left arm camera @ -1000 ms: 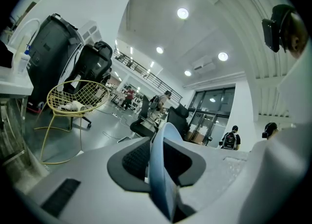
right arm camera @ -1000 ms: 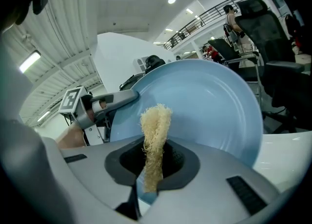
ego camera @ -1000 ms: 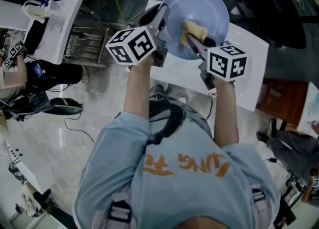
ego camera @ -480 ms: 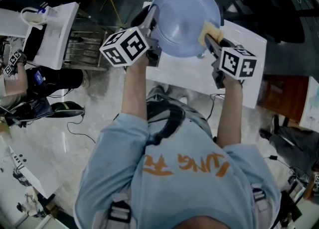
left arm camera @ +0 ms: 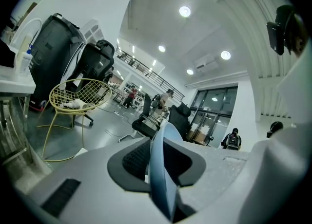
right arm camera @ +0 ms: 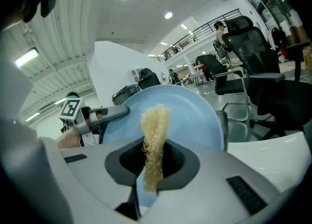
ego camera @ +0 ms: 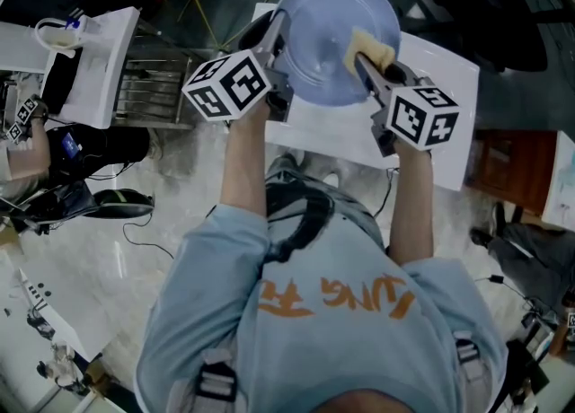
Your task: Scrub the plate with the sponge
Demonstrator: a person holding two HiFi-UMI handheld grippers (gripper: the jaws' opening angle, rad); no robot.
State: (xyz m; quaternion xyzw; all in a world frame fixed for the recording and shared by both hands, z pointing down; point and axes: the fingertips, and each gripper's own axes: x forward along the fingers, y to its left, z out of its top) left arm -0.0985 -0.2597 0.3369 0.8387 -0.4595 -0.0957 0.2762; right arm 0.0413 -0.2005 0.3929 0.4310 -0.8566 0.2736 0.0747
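Sweeping back inward, the right gripper (ego camera: pixel 367 61) carries the sponge (ego camera: pixel 368 46) off the far right rim, where it sat half a second ago, and onto the right half of the pale blue plate (ego camera: pixel 323 21). A second ago the sponge was near the plate's centre, so it has gone out to the edge and is now returning, which reads as a back-and-forth scrubbing stroke already under way, not a first approach. The right jaws are clenched on the sponge: in the right gripper view the yellow, fibrous strip stands pinched upright between the pads, with the plate's face filling the background just behind it. Whether the sponge is actually pressing on the surface at this instant is hard to say from either angle, though it looks to be touching or very nearly so. The left gripper (ego camera: pixel 277 36) has hardly shifted over the same second. Its jaws are closed on the plate's left rim, which shows edge-on between the pads in the left gripper view, and it holds the plate raised and tilted above the white table (ego camera: pixel 445 124). With that hold steady and the centre and right side already passed over, my guess is that the left half near the gripped rim still needs the sponge.
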